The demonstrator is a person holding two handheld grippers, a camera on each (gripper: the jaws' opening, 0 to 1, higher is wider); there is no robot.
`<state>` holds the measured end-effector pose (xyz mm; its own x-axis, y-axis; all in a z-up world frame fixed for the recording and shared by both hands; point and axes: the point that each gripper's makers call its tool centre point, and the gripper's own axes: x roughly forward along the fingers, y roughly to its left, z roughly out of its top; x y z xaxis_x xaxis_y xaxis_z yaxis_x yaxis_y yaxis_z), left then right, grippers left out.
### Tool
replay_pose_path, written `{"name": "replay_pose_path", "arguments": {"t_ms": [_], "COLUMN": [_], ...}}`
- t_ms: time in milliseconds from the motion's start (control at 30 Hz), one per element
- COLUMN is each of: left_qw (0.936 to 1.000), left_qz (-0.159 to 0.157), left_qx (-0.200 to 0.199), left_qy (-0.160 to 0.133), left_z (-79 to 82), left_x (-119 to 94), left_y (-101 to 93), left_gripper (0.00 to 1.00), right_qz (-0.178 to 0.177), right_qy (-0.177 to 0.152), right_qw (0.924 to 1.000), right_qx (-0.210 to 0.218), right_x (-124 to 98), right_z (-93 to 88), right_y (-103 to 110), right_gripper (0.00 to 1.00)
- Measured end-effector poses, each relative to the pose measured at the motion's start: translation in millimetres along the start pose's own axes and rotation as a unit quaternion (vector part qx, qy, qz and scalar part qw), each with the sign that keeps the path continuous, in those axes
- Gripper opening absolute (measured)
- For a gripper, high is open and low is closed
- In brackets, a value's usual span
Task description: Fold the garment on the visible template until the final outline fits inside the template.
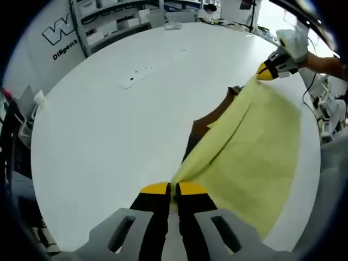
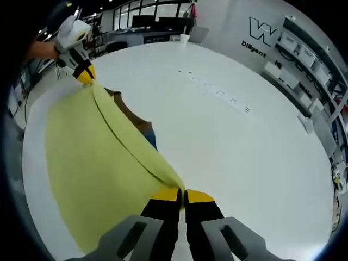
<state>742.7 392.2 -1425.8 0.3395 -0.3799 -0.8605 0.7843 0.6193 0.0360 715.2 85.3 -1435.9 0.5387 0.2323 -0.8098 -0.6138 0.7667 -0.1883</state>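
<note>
Fingers of both grippers, left [image 1: 174,188] and right [image 2: 182,192], pinch one yellow garment [image 1: 255,157] above one white table [image 1: 109,136].

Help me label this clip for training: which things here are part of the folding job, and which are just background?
Part of the job:
yellow garment, stretched between both grippers
brown template under it
left gripper, jaws shut on the garment
right gripper, jaws shut on the garment
white table

Just background:
shelves with boxes
wall logo
small marks on the table
</note>
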Motion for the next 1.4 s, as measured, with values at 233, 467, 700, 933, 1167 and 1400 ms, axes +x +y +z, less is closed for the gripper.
{"name": "replay_pose_path", "arguments": {"t_ms": [233,467,700,933,1167,1400], "left_qw": [0.9994,0.9985,0.9958,0.9937,0.9959,0.9970], "left_qz": [0.028,0.042,0.069,0.047,-0.019,-0.005], "left_qx": [0.013,0.011,0.036,0.057,0.045,-0.028], "left_qy": [-0.018,-0.033,-0.049,-0.085,-0.075,-0.072], "left_z": [5.5,10.7,13.4,18.3,5.0,-4.7], "left_x": [1,2,-3,-9,8,11], "left_y": [11.2,21.1,25.1,11.1,-24.0,-11.7], "left_gripper": [0.11,0.17,0.25,0.32,0.32,0.38], "right_qz": [-0.008,-0.025,-0.025,-0.014,0.020,0.042], "right_qy": [-0.006,-0.021,-0.032,-0.037,-0.053,-0.020], "right_qw": [0.9996,0.9990,0.9986,0.9988,0.9983,0.9986], "right_qx": [-0.025,-0.029,-0.034,-0.028,-0.012,-0.025], "right_x": [3,1,-3,-6,-12,-11], "right_z": [3.0,10.1,11.2,7.8,6.1,-13.1], "right_y": [-5,-15,-14,-3,21,38], "right_gripper": [0.00,0.11,0.12,0.14,0.15,0.13]}}
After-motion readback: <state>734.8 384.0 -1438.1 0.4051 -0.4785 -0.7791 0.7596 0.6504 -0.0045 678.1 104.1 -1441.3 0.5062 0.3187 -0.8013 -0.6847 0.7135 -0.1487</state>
